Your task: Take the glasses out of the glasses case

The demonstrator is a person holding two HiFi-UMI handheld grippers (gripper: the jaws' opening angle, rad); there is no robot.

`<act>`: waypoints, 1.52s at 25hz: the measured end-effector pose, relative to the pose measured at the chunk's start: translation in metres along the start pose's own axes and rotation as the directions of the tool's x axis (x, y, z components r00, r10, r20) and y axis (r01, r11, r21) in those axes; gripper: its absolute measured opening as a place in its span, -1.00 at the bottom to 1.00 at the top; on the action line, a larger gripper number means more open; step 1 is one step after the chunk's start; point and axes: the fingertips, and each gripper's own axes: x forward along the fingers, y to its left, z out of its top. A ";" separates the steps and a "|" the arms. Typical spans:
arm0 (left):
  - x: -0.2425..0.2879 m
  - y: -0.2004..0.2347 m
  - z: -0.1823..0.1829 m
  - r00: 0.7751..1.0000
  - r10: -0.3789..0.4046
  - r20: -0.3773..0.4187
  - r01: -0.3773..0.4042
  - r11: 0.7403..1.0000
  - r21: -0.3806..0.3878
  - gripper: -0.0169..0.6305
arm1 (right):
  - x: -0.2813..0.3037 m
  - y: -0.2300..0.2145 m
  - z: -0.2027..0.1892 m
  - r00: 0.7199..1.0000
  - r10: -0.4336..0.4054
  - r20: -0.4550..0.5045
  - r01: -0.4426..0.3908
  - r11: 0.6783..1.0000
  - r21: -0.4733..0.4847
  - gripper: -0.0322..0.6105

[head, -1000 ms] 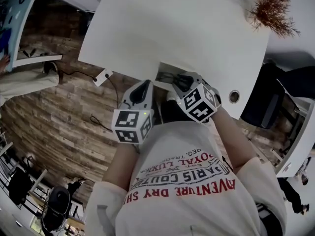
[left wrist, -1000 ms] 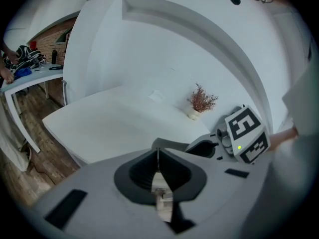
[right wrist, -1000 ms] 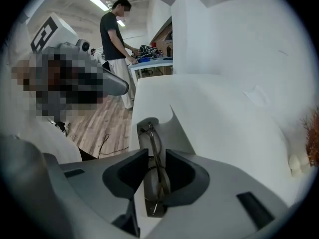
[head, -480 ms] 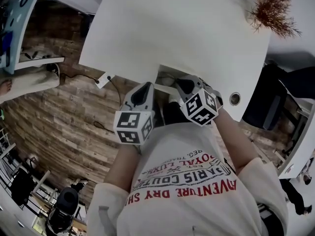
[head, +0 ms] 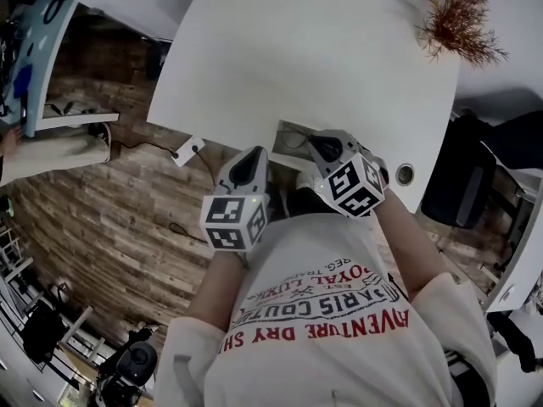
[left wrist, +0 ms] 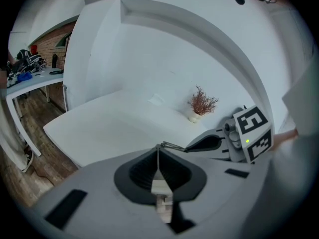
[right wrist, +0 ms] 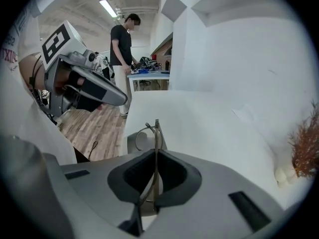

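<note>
The thin metal-framed glasses (right wrist: 156,131) are held in the air between the two grippers, at the near edge of the broad white counter (head: 322,49) and close to the person's printed white T-shirt (head: 314,312). The right gripper (right wrist: 156,151) has its jaws pressed together on the wire frame, with one round lens rim standing out beyond their tips. The left gripper (left wrist: 158,148) has its jaws closed on the end of a slim metal arm that runs across to the right gripper (the two sets of tips are near each other), and a dried reddish-brown sprig (head: 458,24) sits at the counter's far side, well apart from both.
</note>
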 end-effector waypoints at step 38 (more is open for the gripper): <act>-0.006 -0.126 0.163 0.917 -0.326 0.231 0.200 0.875 0.440 -0.91 | -0.213 -0.100 0.047 0.658 -0.693 0.296 0.405 0.657 0.636 -0.82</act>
